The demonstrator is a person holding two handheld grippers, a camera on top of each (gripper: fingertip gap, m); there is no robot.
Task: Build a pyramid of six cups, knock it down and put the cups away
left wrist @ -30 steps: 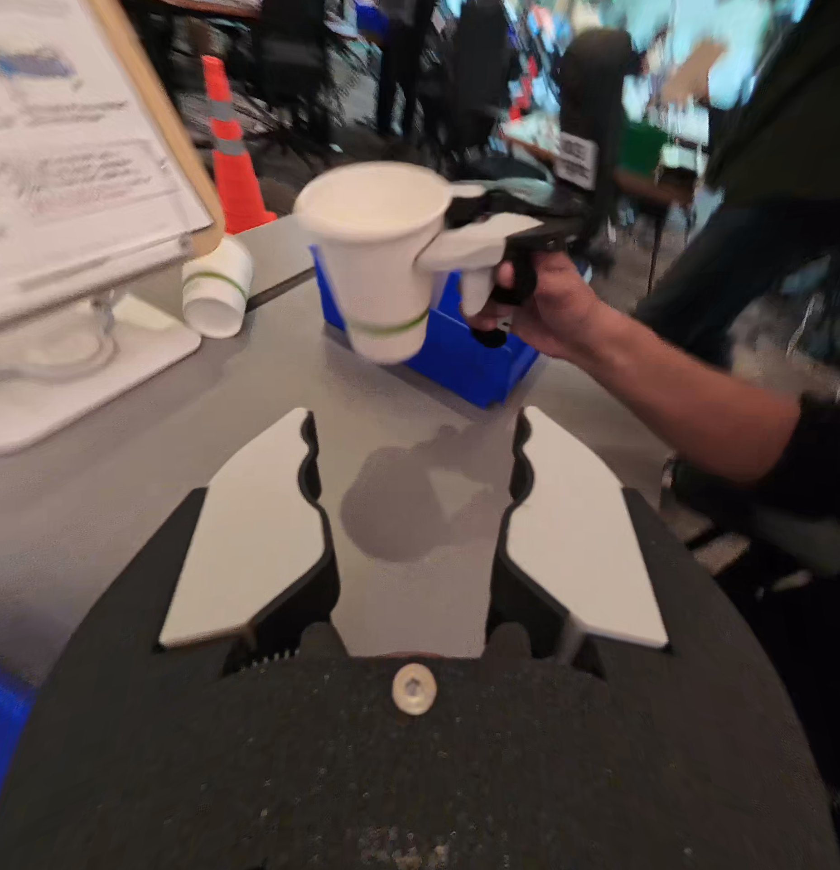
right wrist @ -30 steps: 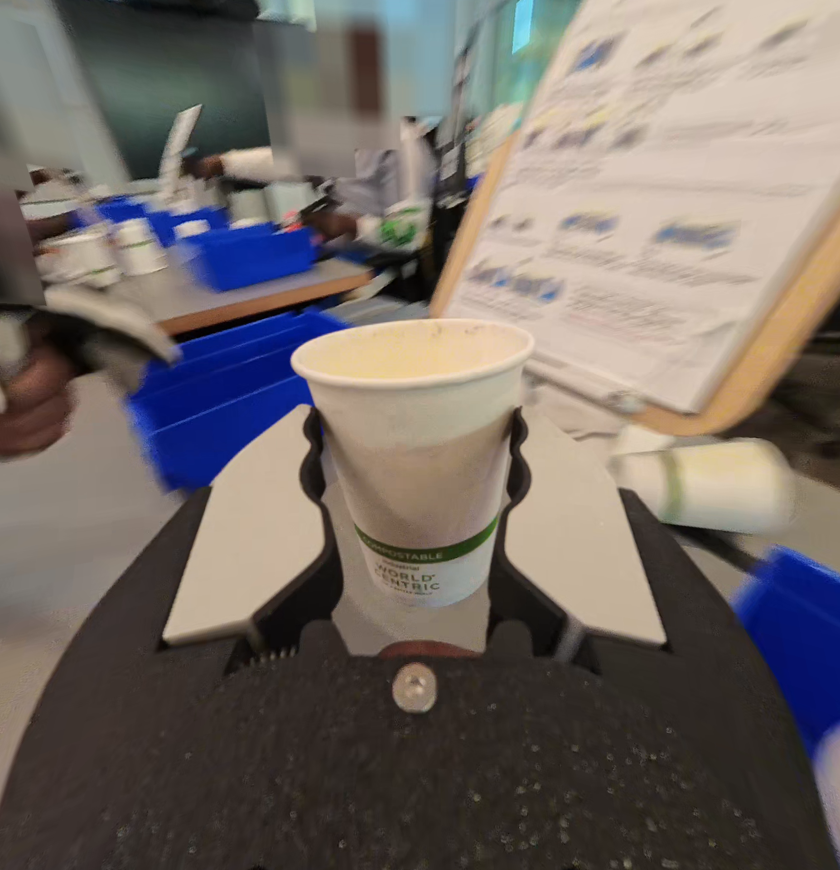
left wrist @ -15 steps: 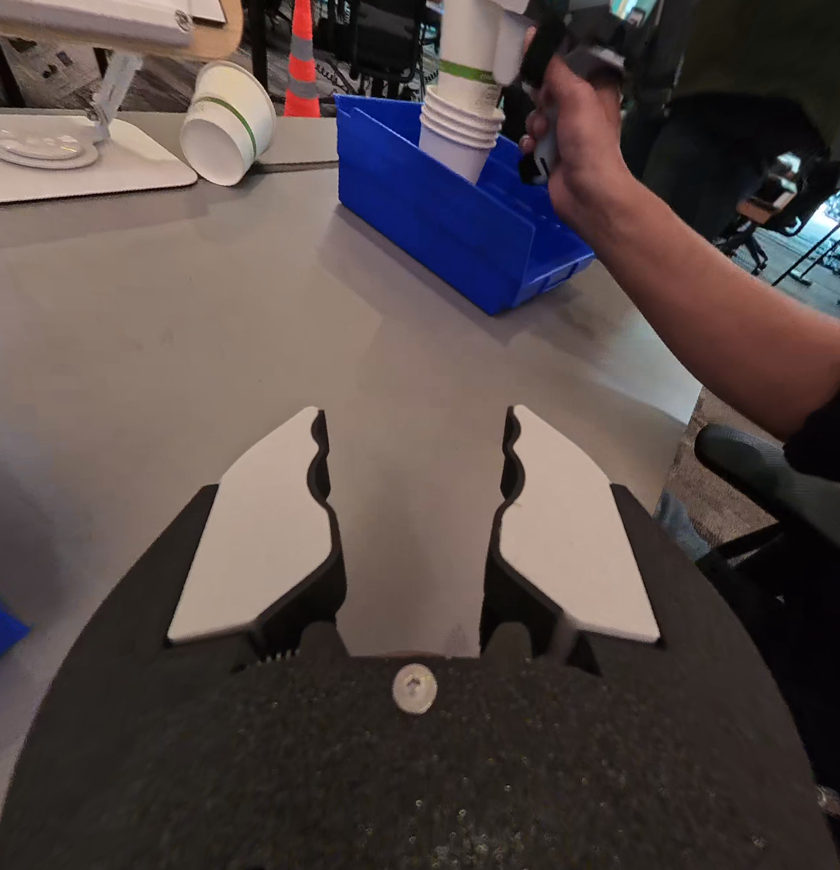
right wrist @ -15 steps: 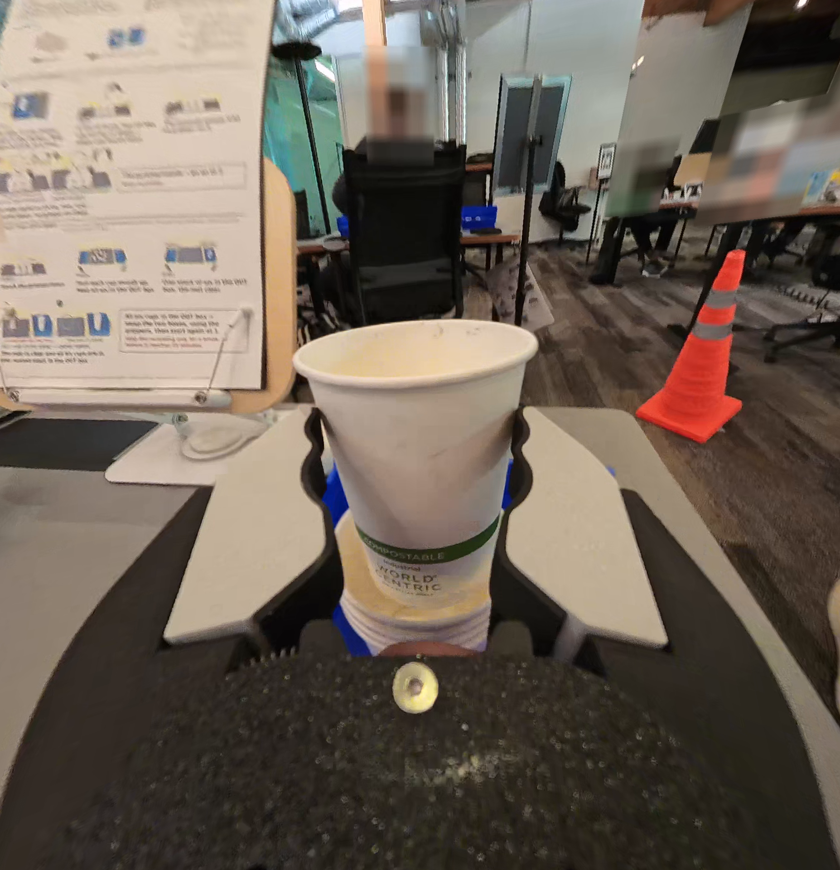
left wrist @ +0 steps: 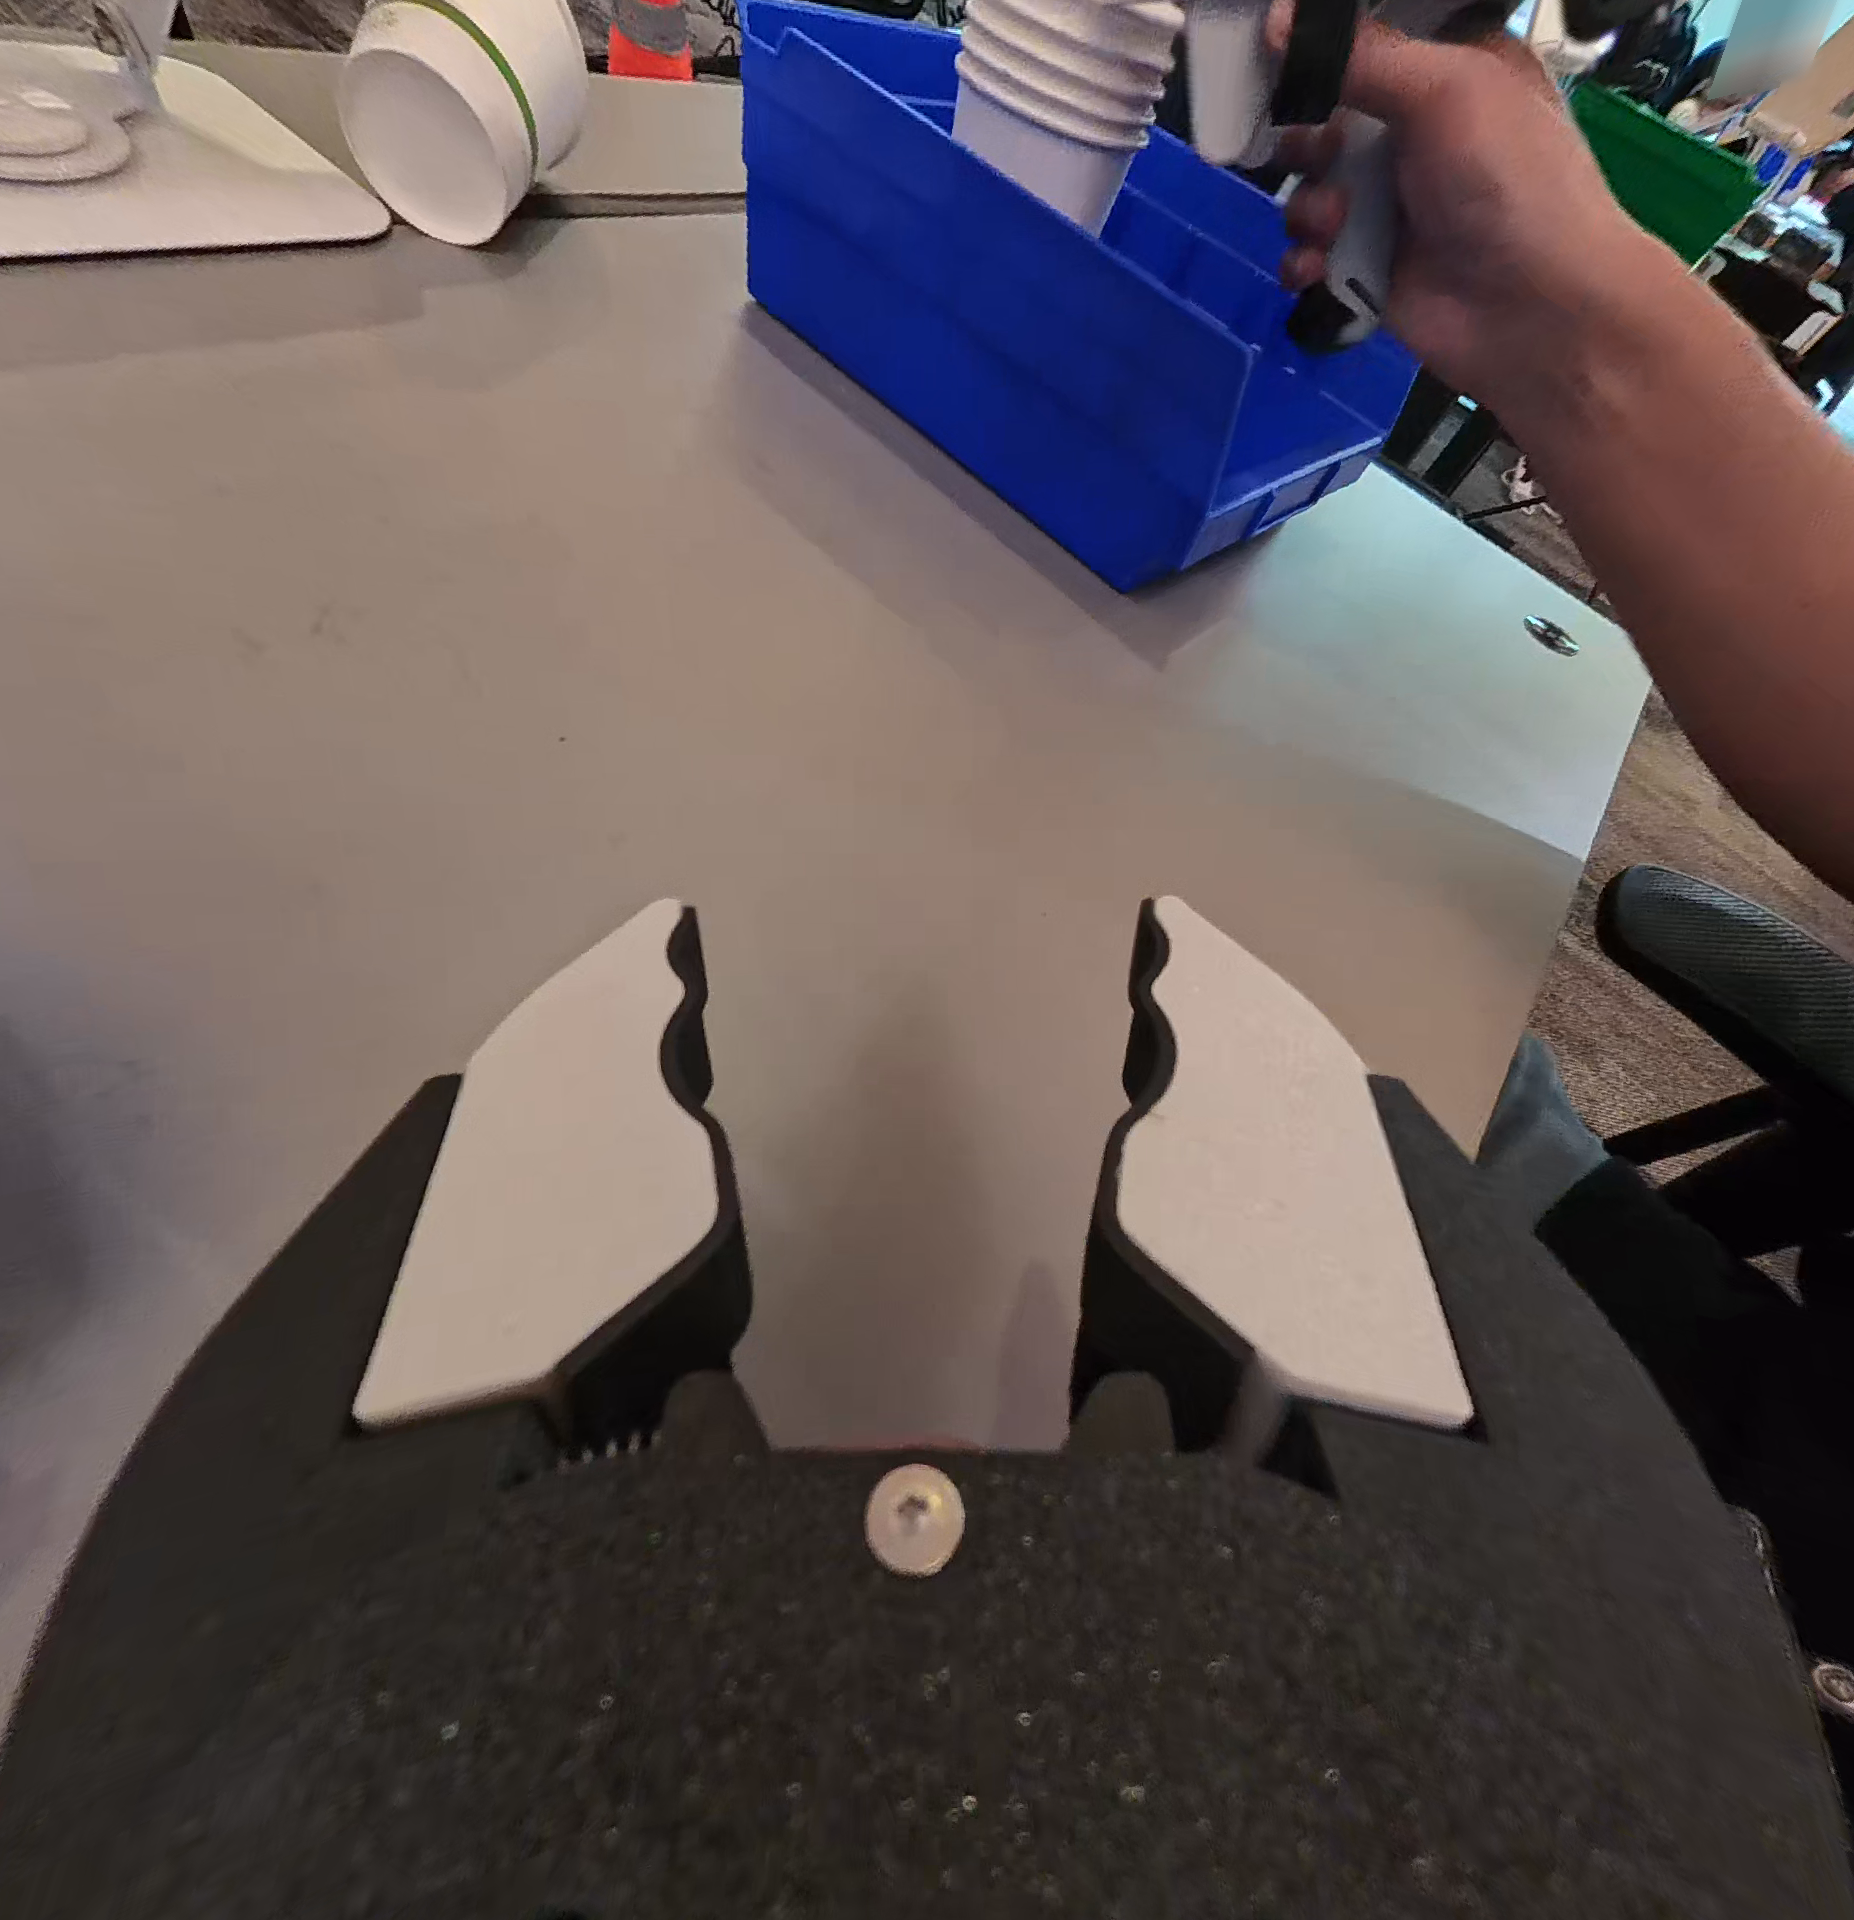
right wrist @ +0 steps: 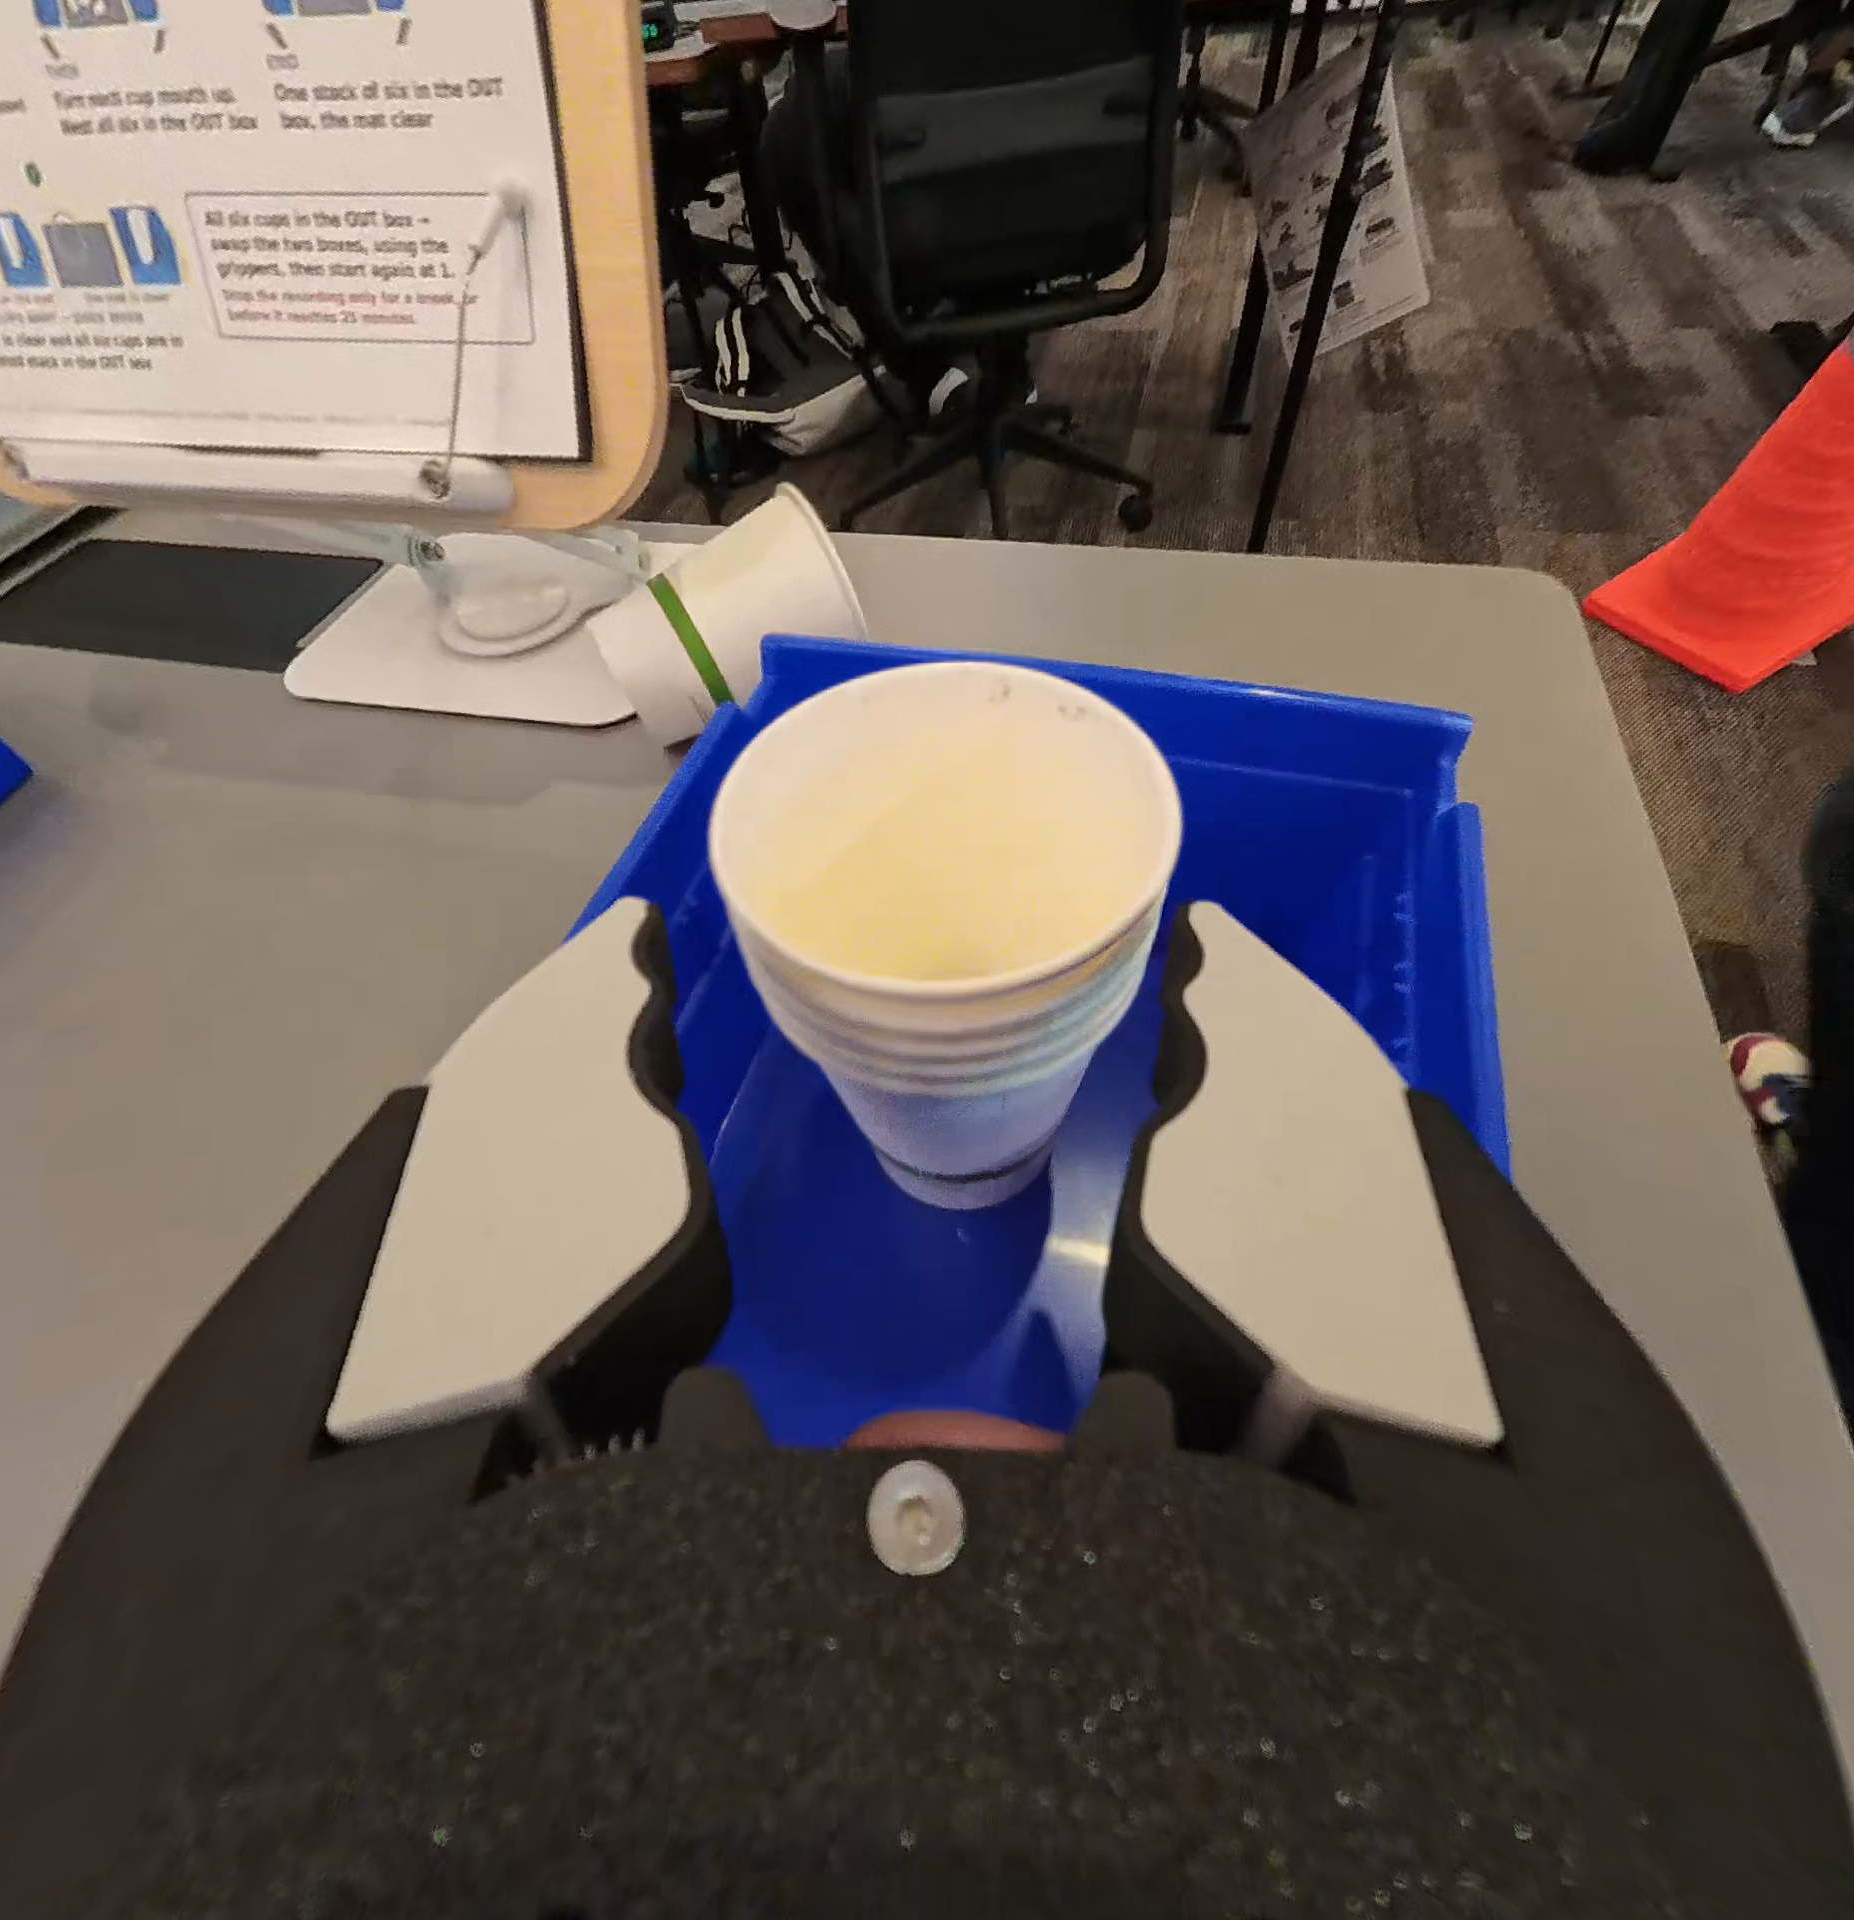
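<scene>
In the right wrist view, the right hand-held gripper [right wrist: 918, 935] hangs over the blue bin [right wrist: 1318, 831] with its jaws apart, flanking but not touching the stack of nested white paper cups [right wrist: 944, 935] that stands mouth-up inside the bin. One more cup [right wrist: 736, 613] with a green band lies on its side on the grey counter [right wrist: 227, 935], just behind the bin in the upper middle of the frame, against the white base of an instruction board [right wrist: 279, 229] printed with text and small diagrams. In the left wrist view, the left hand-held gripper [left wrist: 918, 914] is spread wide and empty over bare counter. An orange cone [right wrist: 1775, 520] stands at the right edge.
</scene>
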